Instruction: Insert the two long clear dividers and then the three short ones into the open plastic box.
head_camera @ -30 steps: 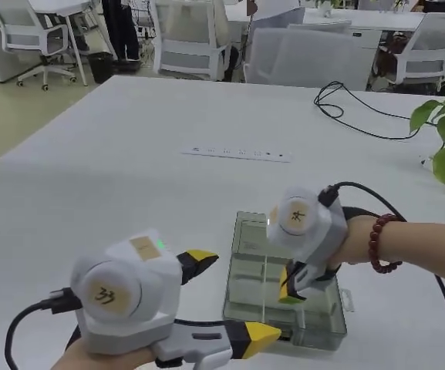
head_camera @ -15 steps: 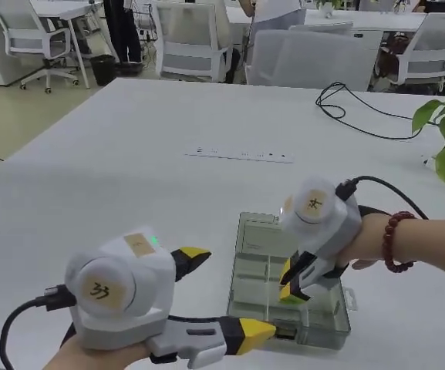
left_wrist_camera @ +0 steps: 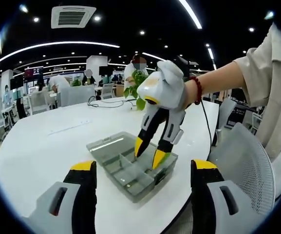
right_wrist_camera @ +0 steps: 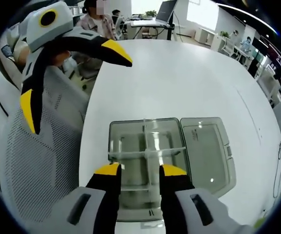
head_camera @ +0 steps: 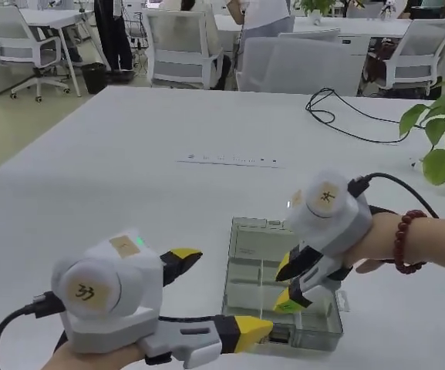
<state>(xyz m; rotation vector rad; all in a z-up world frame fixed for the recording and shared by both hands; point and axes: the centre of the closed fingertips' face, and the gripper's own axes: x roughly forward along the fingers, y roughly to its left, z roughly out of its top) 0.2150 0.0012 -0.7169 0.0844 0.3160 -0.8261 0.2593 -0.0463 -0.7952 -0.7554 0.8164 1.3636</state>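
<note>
The clear plastic box (head_camera: 241, 297) sits on the white table, its lid (head_camera: 257, 235) folded open on the far side. Inside, clear dividers (right_wrist_camera: 151, 153) stand crossed: one runs lengthwise and one across. My right gripper (head_camera: 287, 286) hangs tip-down just above the box (right_wrist_camera: 130, 139), jaws apart and straddling the lengthwise divider with nothing held. In the left gripper view the right gripper (left_wrist_camera: 148, 152) points into the box (left_wrist_camera: 130, 165). My left gripper (head_camera: 218, 297) is low at the box's left, open wide and empty.
A flat white strip (head_camera: 230, 160) lies mid-table. A black cable (head_camera: 338, 108) loops at the far right, beside a green plant (head_camera: 438, 139). Office chairs (head_camera: 299, 65) stand beyond the far edge. Bare tabletop (head_camera: 91, 185) stretches to the left.
My right gripper has risen slightly above the box and drifted right. My left gripper has stayed open, shifting a little left. The head camera has tilted, moving the whole picture.
</note>
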